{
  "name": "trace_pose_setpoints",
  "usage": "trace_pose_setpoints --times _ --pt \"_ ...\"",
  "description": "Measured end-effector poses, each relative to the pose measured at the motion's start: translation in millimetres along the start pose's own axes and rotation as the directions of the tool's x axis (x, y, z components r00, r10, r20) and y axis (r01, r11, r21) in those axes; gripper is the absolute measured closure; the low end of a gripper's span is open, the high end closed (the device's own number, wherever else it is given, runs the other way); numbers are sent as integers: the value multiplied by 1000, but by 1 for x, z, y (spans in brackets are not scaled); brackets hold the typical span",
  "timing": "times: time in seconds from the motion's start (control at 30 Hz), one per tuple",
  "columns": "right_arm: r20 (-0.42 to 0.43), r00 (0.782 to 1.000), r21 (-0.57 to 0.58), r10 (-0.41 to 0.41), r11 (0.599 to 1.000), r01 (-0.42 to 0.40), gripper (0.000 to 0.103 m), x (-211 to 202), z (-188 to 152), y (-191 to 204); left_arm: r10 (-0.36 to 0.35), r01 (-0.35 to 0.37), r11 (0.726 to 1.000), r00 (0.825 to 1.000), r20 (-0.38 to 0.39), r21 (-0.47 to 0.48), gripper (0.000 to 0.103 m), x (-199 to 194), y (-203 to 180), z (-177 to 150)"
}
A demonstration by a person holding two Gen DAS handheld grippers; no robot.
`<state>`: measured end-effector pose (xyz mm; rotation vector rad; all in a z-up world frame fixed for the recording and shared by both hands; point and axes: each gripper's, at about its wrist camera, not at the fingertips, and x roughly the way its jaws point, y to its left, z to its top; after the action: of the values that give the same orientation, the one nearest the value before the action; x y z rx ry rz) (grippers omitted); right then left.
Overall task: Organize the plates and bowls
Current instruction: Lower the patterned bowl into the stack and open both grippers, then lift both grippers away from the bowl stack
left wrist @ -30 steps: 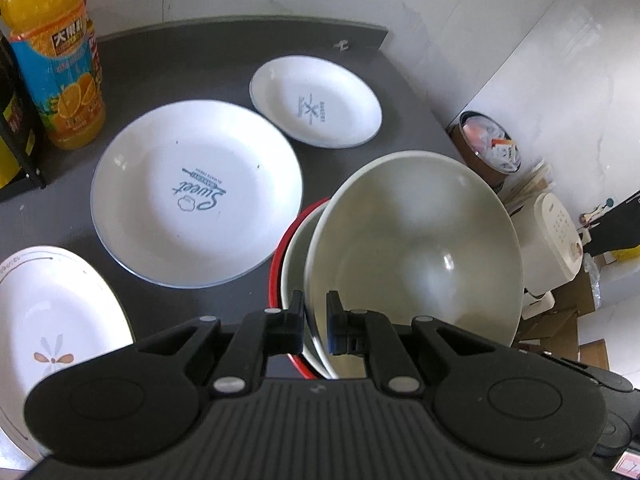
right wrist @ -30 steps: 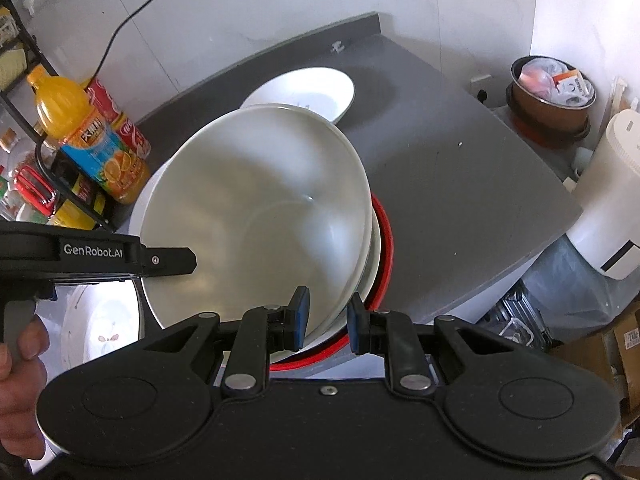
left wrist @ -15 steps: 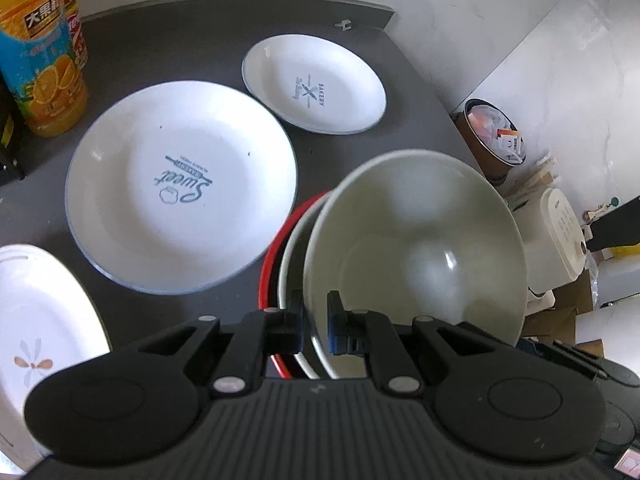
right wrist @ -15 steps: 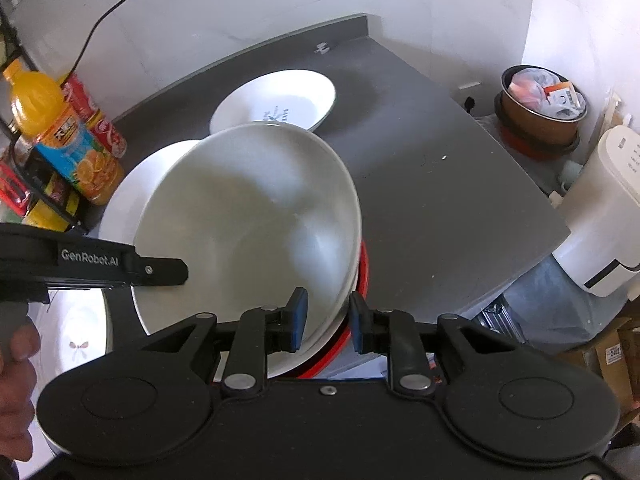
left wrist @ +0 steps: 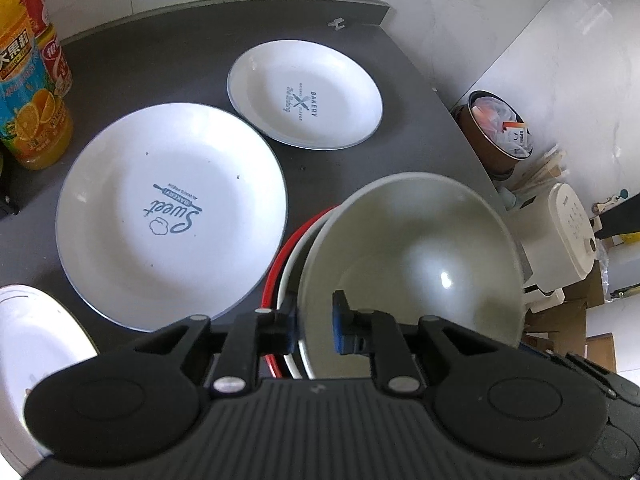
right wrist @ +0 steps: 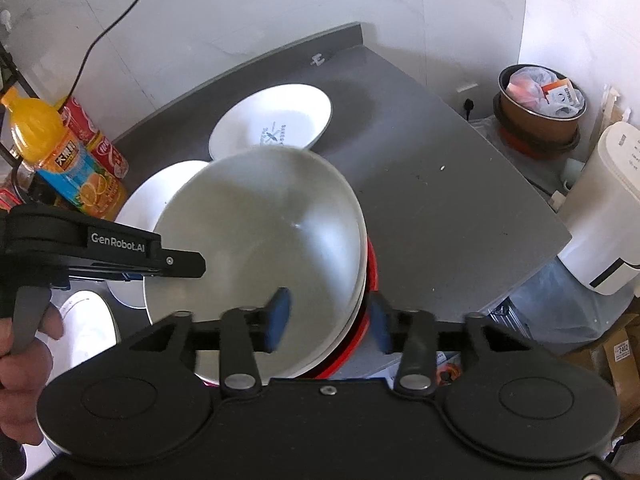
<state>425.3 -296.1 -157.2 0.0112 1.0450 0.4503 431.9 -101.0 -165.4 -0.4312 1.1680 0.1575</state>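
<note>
The flower plate [left wrist: 28, 344] is cut off at the frame's left edge; the red bowl [left wrist: 280, 256] shows only its rim.

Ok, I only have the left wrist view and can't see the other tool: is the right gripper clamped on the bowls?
Observer: No. The right gripper is open, one jaw inside and one outside the near rim of the bowls.
Operator: Are they fully over the counter on that side?
Observer: No, the near side of the bowls juts out past the edge of the table.
Operator: Anything up the wall that I can't see?
Observer: A black cable hangs down the wall above the juice bottle.
</note>
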Motion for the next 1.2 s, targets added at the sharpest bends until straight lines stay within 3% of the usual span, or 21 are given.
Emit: trace_pose_setpoints --times 0.13,0.2,0.27,0.4,0.6,0.77,0.97,1.2 --pt "9 1000 5 1 1000 -1 55 -6 -3 1 -3 3 1000 1000 14 17 71 -10 -4 -3" --pt "16 1000 16 -3 1000 3 52 -9 -6 0 15 -16 999 999 40 37 53 -17 -8 -6" --pt "23 1000 26 -3 1000 2 51 -12 -8 -1 19 -22 999 998 63 50 46 -24 -9 -8" --pt "41 999 52 5 999 -7 47 -21 -13 -5 32 -36 998 996 82 55 44 -35 -10 -13" --pt "102 995 65 3 998 -10 28 -38 -16 -4 34 -40 998 993 116 47 34 -54 -5 -22" --pt "156 987 72 -32 997 21 16 -49 -17 3 25 -36 997 985 172 63 33 -69 1 -25" --pt "201 978 57 -53 997 43 15 -51 -17 19 -9 -14 996 972 233 94 33 -84 14 -24" --pt "247 968 137 -43 991 9 15 -52 -15 38 -63 41 993 978 201 110 34 -89 43 -12"
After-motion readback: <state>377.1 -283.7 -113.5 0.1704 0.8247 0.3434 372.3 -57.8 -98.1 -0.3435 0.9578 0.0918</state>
